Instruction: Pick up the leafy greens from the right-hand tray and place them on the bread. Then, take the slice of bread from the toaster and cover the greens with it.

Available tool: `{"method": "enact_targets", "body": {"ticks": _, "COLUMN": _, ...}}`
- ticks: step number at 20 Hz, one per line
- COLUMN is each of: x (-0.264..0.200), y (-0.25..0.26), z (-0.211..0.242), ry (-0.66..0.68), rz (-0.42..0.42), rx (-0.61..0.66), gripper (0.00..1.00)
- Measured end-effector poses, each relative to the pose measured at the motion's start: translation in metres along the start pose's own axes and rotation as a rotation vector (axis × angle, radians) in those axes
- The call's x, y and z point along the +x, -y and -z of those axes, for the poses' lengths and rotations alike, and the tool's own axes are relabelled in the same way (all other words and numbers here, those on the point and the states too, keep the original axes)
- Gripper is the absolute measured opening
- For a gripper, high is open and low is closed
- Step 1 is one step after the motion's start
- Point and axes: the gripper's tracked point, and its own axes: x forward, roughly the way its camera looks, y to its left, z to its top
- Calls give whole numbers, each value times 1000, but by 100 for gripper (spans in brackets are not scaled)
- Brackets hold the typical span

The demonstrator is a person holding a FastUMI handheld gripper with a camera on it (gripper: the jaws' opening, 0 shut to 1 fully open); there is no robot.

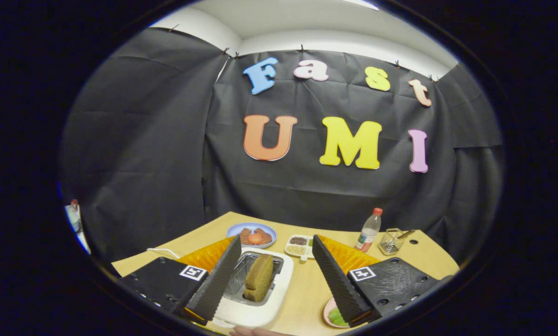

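Note:
My gripper [275,245] hangs open above the wooden table [307,284], nothing between its fingers. Between the fingers, close to the left one, stands a white toaster [279,291] with a brown slice of bread [259,278] upright in its slot. Partly hidden under the right finger [332,280] lies a pink plate [329,313] with leafy greens [337,317] on it.
Beyond the fingers sit a blue plate [251,231] of reddish food, a white divided tray [299,246] of seeds, a clear bottle [369,230] with a red cap and a small glass jar [392,241]. A white cable [163,252] trails off left.

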Motion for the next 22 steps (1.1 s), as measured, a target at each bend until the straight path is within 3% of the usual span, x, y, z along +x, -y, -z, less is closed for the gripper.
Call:
{"method": "enact_targets", "body": {"ticks": 3, "x": 21, "y": -4, "z": 26, "ry": -89, "rz": 1, "rx": 9, "gripper": 84}}
{"method": "enact_targets", "body": {"ticks": 6, "x": 34, "y": -13, "z": 46, "ry": -169, "rz": -31, "rx": 52, "gripper": 82}}
{"method": "enact_targets", "body": {"ticks": 9, "x": 37, "y": -14, "z": 52, "ry": -209, "rz": -33, "rx": 5, "gripper": 78}}
{"method": "enact_targets", "body": {"ticks": 14, "x": 27, "y": -22, "z": 61, "ry": -261, "rz": -39, "rx": -28, "gripper": 42}}
{"method": "enact_targets", "body": {"ticks": 16, "x": 22, "y": -24, "z": 61, "ry": -266, "rz": -22, "rx": -68, "gripper": 42}}
{"method": "enact_targets", "body": {"ticks": 17, "x": 25, "y": -14, "z": 59, "ry": -277, "rz": 47, "rx": -88, "gripper": 34}}
{"method": "enact_targets", "body": {"ticks": 19, "x": 19, "y": -21, "z": 67, "ry": -322, "rz": 42, "rx": -46, "gripper": 17}}
{"method": "enact_targets", "body": {"ticks": 22, "x": 17, "y": -16, "z": 54, "ry": -336, "rz": 74, "rx": -3, "gripper": 9}}
